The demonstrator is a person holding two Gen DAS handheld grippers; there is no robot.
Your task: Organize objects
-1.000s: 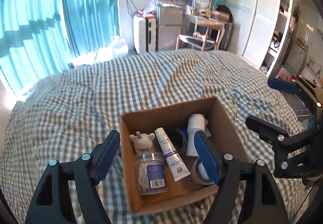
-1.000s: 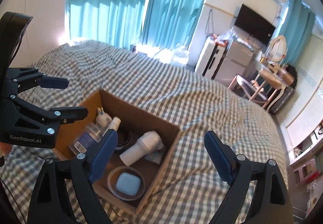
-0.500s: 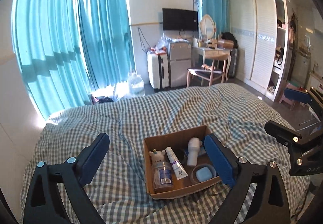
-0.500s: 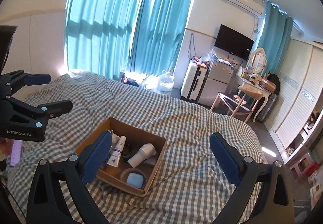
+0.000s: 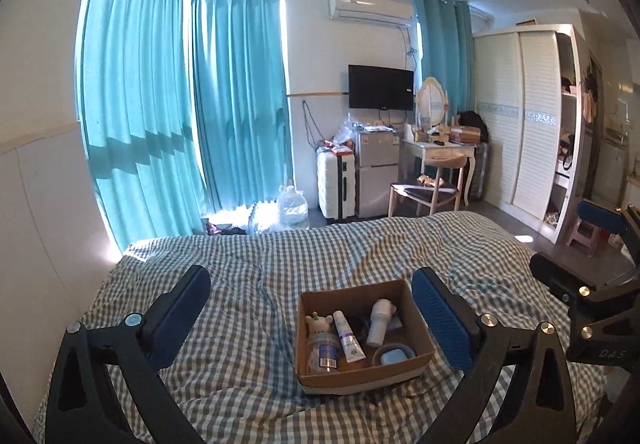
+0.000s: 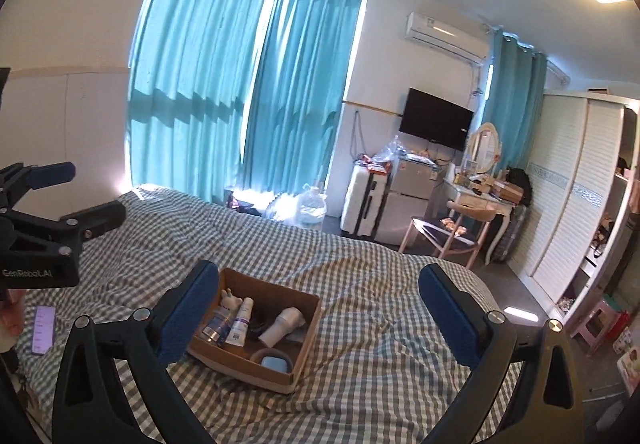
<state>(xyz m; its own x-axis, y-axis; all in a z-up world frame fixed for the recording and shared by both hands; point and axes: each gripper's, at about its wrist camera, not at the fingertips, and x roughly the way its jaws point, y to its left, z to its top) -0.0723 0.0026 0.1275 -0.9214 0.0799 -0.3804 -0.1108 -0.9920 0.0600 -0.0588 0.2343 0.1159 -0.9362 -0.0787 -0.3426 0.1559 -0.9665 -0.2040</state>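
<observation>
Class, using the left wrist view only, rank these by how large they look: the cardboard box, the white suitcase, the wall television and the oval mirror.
1. Cardboard box, helped by being nearest.
2. White suitcase and television: too alike to rank.
3. Oval mirror.

cardboard box (image 5: 362, 366) | open-topped, on checked bed; holds bear-topped jar (image 5: 320, 340), tube (image 5: 348, 336), white bottle (image 5: 378, 322), blue case (image 5: 392, 357)

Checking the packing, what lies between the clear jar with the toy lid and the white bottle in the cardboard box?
A white tube with purple print, seen in the left wrist view.
</observation>
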